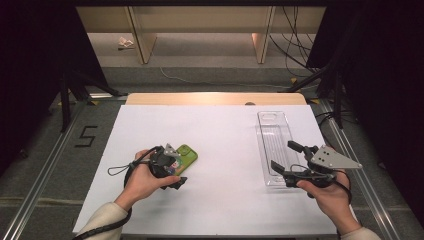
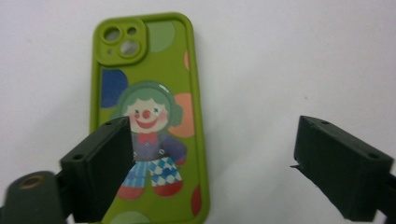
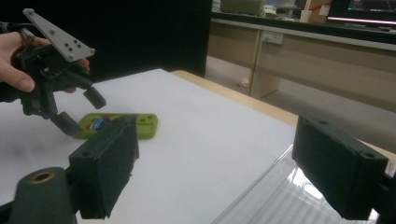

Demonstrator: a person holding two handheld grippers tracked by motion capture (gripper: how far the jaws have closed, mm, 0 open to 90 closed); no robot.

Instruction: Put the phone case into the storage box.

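A green phone case (image 2: 154,107) printed with a clown lies face up on the white table cover (image 1: 225,150), its camera cut-out at the far end. My left gripper (image 2: 212,140) hangs just above it, open, with one jaw over the clown's legs and the other over bare cover to the side; nothing sits between the pads. The high view shows this gripper (image 1: 175,170) at the near end of the case (image 1: 187,156). My right gripper (image 1: 286,157) is open and empty over the near end of a clear plastic tray (image 1: 272,132). From the right gripper view (image 3: 215,154), the left gripper (image 3: 80,111) hovers over the case (image 3: 140,123).
The clear tray (image 3: 280,196) lies lengthwise at the right of the cover. A wooden table edge (image 1: 215,98) runs along the back. Beyond it are a shelf unit (image 1: 145,40), floor cables (image 1: 295,45) and stand legs (image 1: 65,100). A "5" mark (image 1: 86,136) is on the floor at left.
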